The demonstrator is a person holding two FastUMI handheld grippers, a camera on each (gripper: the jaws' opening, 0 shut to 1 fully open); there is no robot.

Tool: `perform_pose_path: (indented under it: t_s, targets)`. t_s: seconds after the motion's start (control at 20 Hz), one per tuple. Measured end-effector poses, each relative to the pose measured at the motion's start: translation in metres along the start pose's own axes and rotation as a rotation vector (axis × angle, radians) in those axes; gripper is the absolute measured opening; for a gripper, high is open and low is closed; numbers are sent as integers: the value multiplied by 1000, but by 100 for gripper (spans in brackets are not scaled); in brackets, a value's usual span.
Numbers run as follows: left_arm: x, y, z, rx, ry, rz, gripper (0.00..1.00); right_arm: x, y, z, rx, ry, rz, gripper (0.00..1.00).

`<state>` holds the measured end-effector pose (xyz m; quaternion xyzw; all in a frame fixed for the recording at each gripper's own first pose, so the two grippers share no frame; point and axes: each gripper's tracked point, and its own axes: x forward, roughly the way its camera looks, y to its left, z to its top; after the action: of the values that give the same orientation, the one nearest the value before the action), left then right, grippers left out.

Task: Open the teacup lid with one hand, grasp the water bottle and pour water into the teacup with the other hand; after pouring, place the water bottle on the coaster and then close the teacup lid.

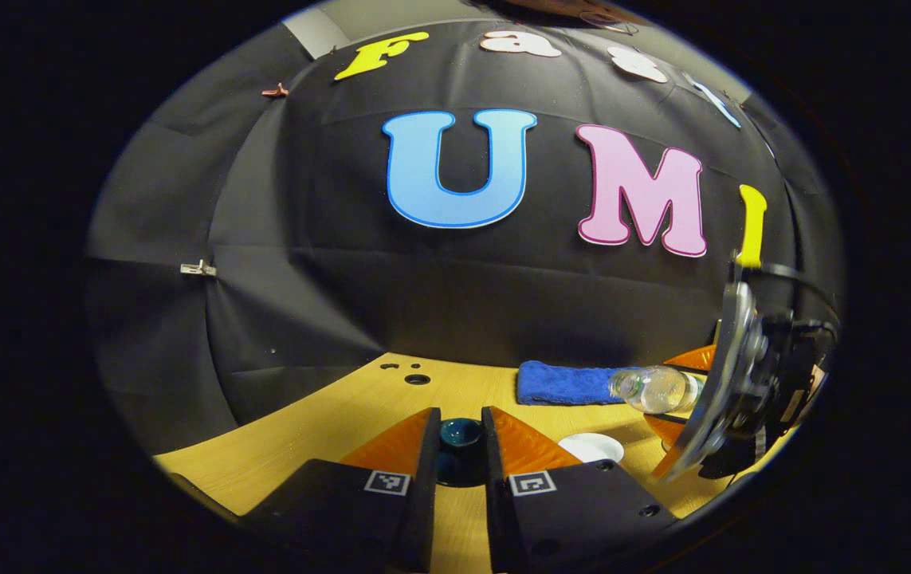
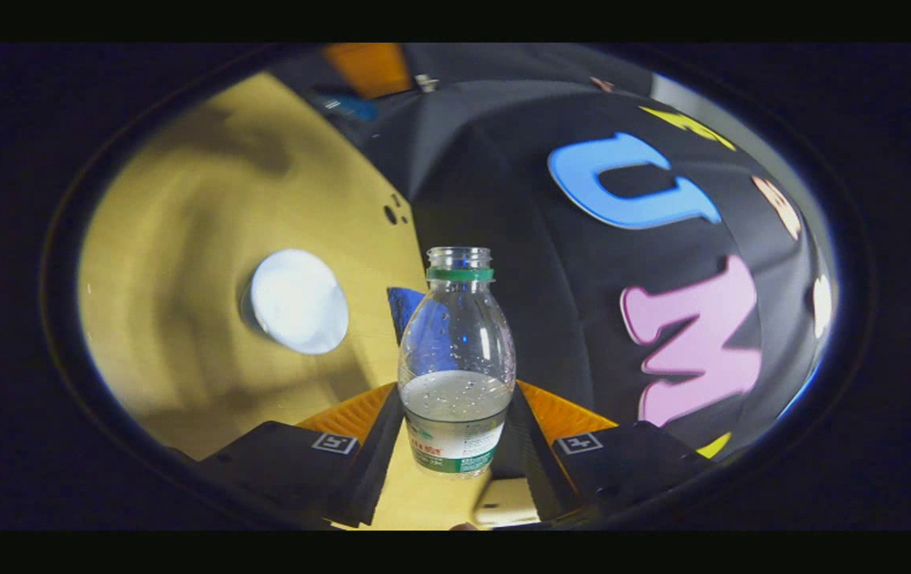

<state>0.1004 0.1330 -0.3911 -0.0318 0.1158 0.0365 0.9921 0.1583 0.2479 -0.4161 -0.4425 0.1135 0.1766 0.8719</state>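
Between the left gripper (image 1: 460,446) fingers: one dark blue teacup lid (image 1: 460,434), pinched from both sides above the wooden table (image 1: 320,422). Between the right gripper (image 2: 455,434) fingers: one uncapped water bottle (image 2: 457,359), part full, clamped at its labelled lower body. Left gripper view adds that bottle lying tilted sideways, one blue towel (image 1: 567,383) behind it, one white coaster (image 1: 590,446) below. Right gripper view adds one white round object (image 2: 296,301) on the table; teacup or coaster, cannot tell.
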Motion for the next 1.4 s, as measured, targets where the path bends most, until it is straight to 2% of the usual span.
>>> perform_pose_path:
  t_s: [0.15, 0.25, 0.3, 0.35, 0.4, 0.6, 0.7, 0.8, 0.9, 0.95, 1.05, 1.15, 1.2, 1.35, 1.4]
  targets:
    - [6, -11, 2, 8, -4, -16, 31, -4, -11, -3, 346, 22, -10, 76]
    - [10, -20, 2, 16, -5, -31, 34, -5, -25, -9, 528, 19, -36, 76]
    - [12, -25, 2, 20, -2, -41, 31, -5, -32, -13, 599, 18, -53, 76]
    - [14, -31, 2, 20, 0, -50, 34, -3, -33, -18, 663, 12, -63, 76]
    - [16, -37, 1, 15, 2, -59, 30, 0, -33, -22, 726, 0, -66, 76]
    - [20, -60, -4, -30, 17, -96, 30, 4, -45, -46, 948, -29, -49, 76]
    - [22, -69, -5, -23, 21, -108, 34, 2, -52, -44, 1002, -34, -58, 75]
    - [23, -75, -4, -8, 18, -119, 27, 2, -51, -43, 1052, -53, -61, 75]
    - [23, -81, -4, 3, 18, -127, 27, 4, -49, -49, 1098, -61, -56, 75]
    - [23, -83, -4, 7, 19, -129, 31, 4, -47, -53, 1106, -54, -58, 73]
    - [22, -84, -4, 14, 20, -130, 27, 3, -44, -58, 1103, -39, -62, 76]
    - [21, -85, -4, 17, 20, -130, 34, 4, -40, -59, 1123, -31, -52, 76]
    - [21, -86, -4, 17, 21, -130, 31, 5, -39, -60, 1138, -28, -50, 76]
    - [21, -85, -6, 16, 24, -127, 31, -1, -34, -69, 1152, -11, -46, 77]
    - [21, -86, -6, 14, 23, -126, 27, -1, -32, -71, 1153, -7, -43, 78]
